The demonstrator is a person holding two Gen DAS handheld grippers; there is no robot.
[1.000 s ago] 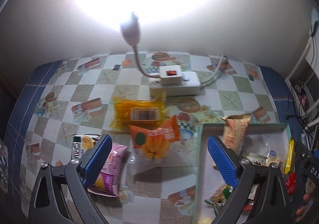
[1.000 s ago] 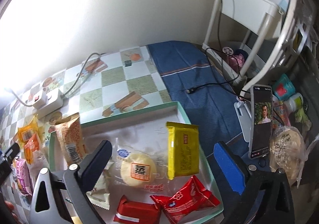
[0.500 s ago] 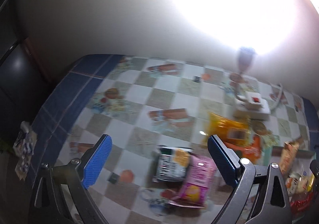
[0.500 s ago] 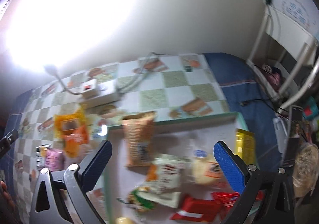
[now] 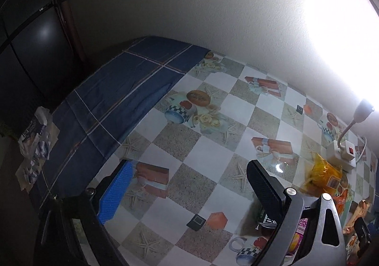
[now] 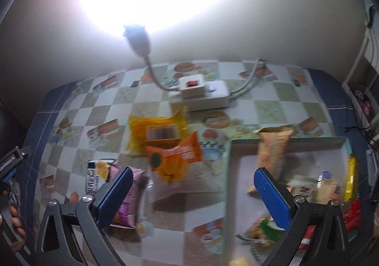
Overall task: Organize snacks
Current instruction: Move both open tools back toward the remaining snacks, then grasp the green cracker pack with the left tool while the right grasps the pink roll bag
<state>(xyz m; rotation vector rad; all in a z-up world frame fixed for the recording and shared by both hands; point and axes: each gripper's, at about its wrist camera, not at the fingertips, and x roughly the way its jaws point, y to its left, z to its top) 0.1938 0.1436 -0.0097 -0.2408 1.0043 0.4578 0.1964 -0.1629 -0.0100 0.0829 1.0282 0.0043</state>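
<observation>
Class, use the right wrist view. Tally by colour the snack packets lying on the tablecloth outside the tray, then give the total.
Yellow packet: 1
Orange packet: 1
Pink packet: 1
White-and-black packet: 1
Total: 4

Our two grippers: dark frames with blue pads

We see on the right gripper (image 6: 189, 191) black arms, blue textured fingers (image 6: 272, 197) and silver screws; the left gripper (image 5: 187, 192) has a grey frame at the lower right of the frame.
</observation>
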